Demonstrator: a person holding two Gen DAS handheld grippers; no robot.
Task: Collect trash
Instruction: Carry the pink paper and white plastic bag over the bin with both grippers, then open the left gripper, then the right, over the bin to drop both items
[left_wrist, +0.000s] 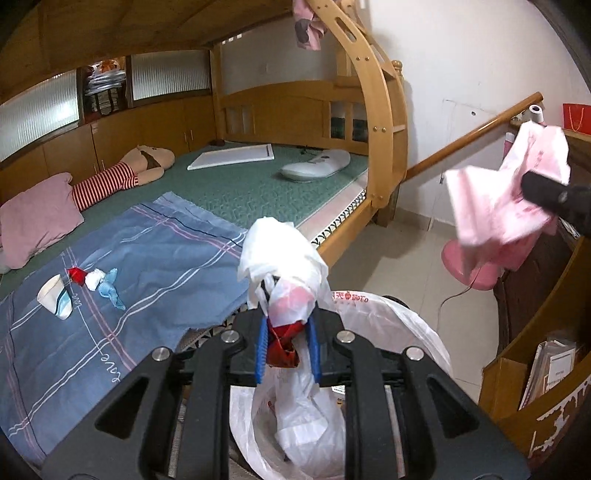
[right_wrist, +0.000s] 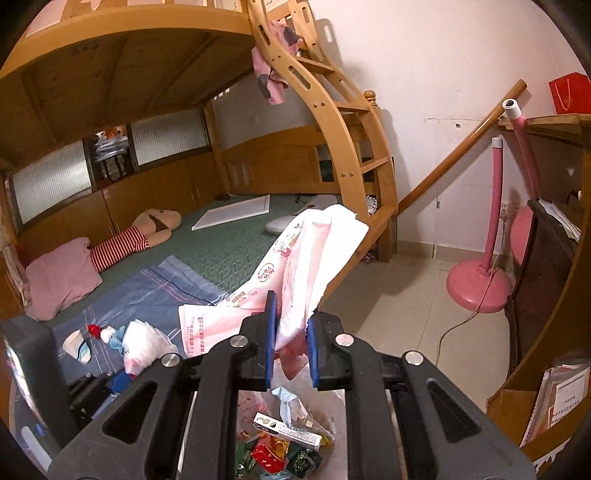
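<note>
Over the bin (left_wrist: 424, 332), beside the bed (left_wrist: 236, 192) | my left hand-held gripper (left_wrist: 286, 343) clenched on a white-and-red wad (left_wrist: 284, 258), bin mouth straight below it | my right hand-held gripper (right_wrist: 290, 343) clenched on a pink wrapper (right_wrist: 314, 251), long axis running up and away, also above the bin | left looks nearer | cup (left_wrist: 55, 301) and scraps (left_wrist: 96, 282) lie on the bed left of the bin.

1 paper cup (left_wrist: 55, 301), 3 wrapper wads (left_wrist: 96, 282), 1 pillow (left_wrist: 35, 218), 1 plush doll (left_wrist: 125, 171), 2 claws (right_wrist: 290, 332).
</note>
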